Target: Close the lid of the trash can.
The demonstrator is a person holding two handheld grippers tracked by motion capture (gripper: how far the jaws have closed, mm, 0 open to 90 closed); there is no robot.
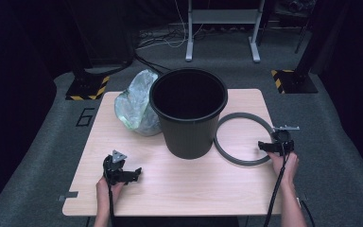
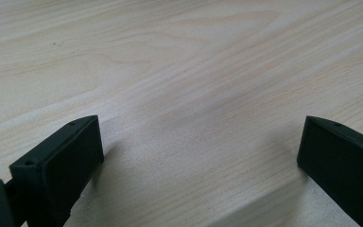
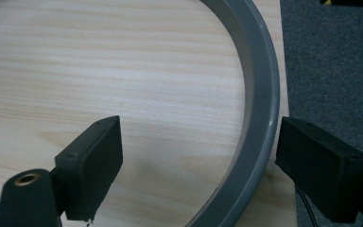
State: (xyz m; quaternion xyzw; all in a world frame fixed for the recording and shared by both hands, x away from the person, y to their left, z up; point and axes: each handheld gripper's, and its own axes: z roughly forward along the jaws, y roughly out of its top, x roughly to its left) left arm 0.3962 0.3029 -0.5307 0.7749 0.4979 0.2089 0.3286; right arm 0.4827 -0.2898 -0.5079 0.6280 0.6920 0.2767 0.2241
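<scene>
Part of the grey ring (image 1: 243, 139) is hidden behind the black bucket (image 1: 188, 113), as is one side of the crumpled plastic bag (image 1: 134, 104). In the right gripper view the ring (image 3: 260, 94) is cut off by the top and bottom edges. The bucket's inside is too dark to be made out.

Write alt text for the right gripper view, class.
The right gripper has its two black jaws open astride a grey ring lying flat on a pale wooden table, one jaw inside it and one outside. Grey carpet lies beyond the table edge.
</scene>
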